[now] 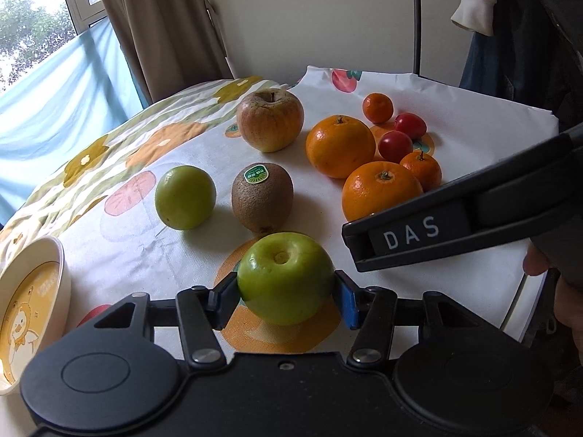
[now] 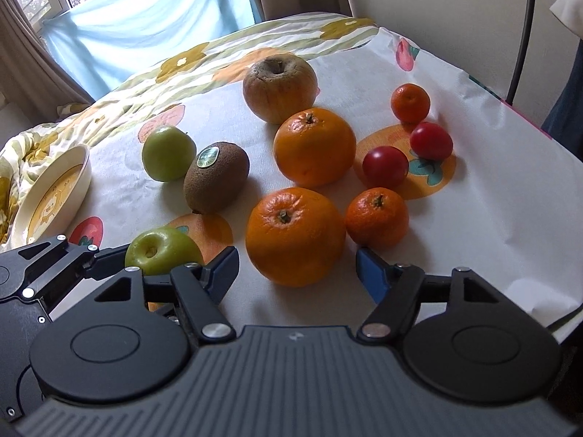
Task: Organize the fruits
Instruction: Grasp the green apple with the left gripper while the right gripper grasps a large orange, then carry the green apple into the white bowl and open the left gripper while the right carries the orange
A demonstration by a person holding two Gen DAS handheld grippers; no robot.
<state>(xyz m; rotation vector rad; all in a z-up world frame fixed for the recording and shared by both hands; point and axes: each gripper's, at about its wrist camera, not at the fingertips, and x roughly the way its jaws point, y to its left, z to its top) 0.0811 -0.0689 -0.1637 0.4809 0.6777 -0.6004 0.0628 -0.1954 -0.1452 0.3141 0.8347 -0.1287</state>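
Green apple (image 1: 286,278) clamped in left tool (image 1: 286,296); right tool (image 2: 297,273) gapes wide, nearest orange (image 2: 295,236) just ahead on desk (image 2: 492,218).

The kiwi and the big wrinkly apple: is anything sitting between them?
No. Between the kiwi and the apple there is only bare tablecloth. The left wrist view shows it best.

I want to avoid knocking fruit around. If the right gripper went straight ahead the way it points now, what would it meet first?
The right gripper is open, and the nearest large orange sits just ahead between its fingers, so it would likely meet that first. Depth is hard to judge.
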